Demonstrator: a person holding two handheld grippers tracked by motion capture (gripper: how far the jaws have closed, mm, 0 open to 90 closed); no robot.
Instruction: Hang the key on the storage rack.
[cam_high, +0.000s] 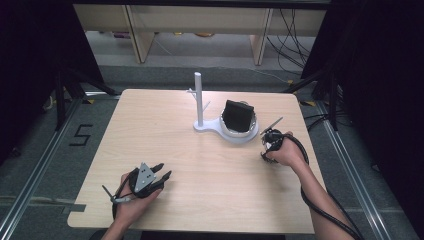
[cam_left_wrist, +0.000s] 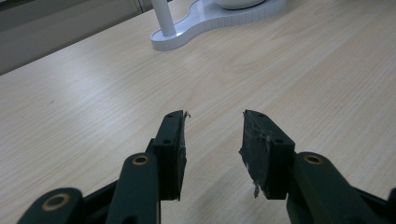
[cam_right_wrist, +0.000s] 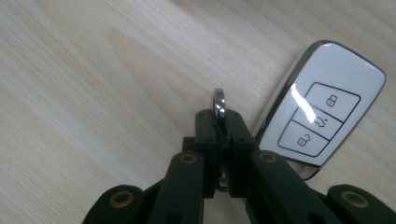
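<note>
The right gripper is clamped on the key ring of a car key; hanging it on the stand likely remains. The left gripper is held open, empty.

white peg stand on table, black box in its dish

High view overlooks the table; both gripper views hug its surface.
</note>
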